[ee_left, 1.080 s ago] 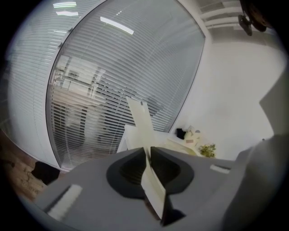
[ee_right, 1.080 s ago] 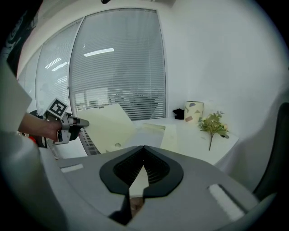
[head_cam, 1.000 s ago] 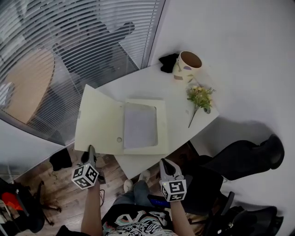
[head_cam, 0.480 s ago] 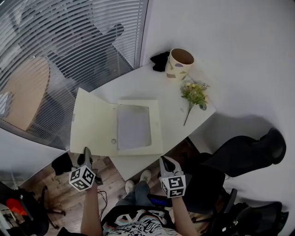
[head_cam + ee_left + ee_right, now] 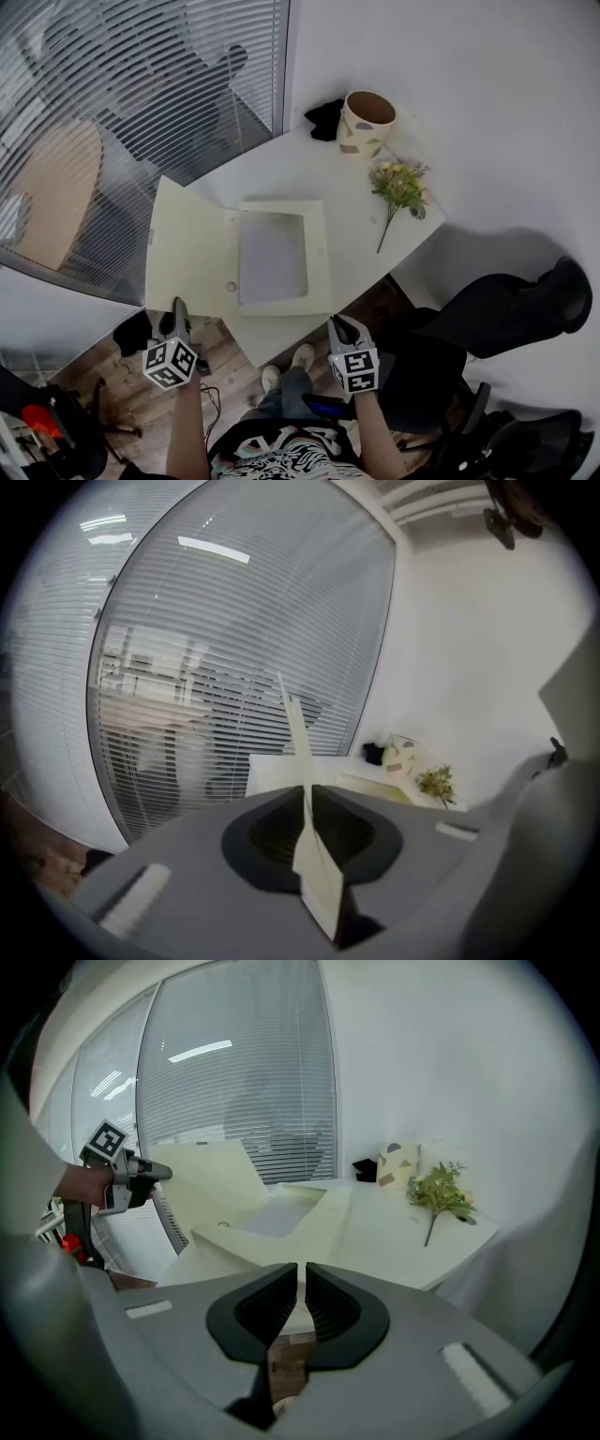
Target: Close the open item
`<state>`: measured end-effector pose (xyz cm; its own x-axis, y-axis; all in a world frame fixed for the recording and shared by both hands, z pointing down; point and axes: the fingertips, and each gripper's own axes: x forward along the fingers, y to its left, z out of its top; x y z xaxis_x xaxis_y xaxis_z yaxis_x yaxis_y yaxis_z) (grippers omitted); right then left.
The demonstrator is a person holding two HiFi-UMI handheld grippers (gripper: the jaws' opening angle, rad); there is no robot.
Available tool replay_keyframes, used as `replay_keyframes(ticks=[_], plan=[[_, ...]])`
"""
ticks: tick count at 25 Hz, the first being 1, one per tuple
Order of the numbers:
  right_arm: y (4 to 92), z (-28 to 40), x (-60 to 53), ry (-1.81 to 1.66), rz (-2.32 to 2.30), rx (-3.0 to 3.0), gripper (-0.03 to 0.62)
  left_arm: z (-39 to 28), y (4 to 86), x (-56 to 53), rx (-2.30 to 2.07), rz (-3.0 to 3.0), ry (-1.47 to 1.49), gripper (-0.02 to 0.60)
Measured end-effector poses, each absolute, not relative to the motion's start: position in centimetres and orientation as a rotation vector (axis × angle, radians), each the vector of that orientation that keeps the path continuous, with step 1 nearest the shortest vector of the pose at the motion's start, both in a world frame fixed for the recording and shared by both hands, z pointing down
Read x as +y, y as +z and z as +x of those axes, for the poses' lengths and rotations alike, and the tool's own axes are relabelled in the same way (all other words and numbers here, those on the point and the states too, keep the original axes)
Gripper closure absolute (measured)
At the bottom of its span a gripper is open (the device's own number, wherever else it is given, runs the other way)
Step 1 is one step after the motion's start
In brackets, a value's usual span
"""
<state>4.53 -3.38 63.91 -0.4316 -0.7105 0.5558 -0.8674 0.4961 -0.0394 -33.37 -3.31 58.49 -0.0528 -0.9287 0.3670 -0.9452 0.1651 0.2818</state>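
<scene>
A cream box folder (image 5: 317, 272) lies open on the white table (image 5: 281, 169), with its lid (image 5: 187, 248) spread out to the left past the table's edge. At the lid's near edge is my left gripper (image 5: 176, 307). Its jaws are closing on that edge, and the left gripper view shows the thin cream lid (image 5: 298, 752) pinched between them. My right gripper (image 5: 339, 325) hovers off the table's front edge, shut with nothing in it. In the right gripper view the folder (image 5: 281, 1213) lies ahead and the left gripper (image 5: 155, 1173) is at the lid's corner.
A beige pot (image 5: 366, 120) stands at the table's far corner beside a black object (image 5: 323, 117). A sprig of flowers (image 5: 398, 187) lies near the right edge. A glass wall with blinds (image 5: 141, 94) runs along the left. A dark chair (image 5: 506, 309) is on the right.
The head view has shifted a little. Both grippers keep their places relative to the folder, and the lid still lies spread out.
</scene>
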Motion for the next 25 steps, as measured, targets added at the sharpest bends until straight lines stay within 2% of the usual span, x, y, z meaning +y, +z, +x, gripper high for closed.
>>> replay_keyframes(ticks=[9, 20, 25], plan=[[64.9, 3.8, -4.7, 0.398, 1.255, -2.274, 0.554, -32.5, 57.7, -4.5, -1.978, 1.829, 0.066, 0.502], [65.9, 2.5, -5.6, 0.433, 1.121, -2.285, 0.539, -29.3, 55.9, -7.3, -1.94, 1.928, 0.061, 0.506], [66.2, 2.8, -6.0, 0.439, 1.09, -2.293, 0.505, -27.4, 55.4, -8.2, -1.927, 1.985, 0.099, 0.505]])
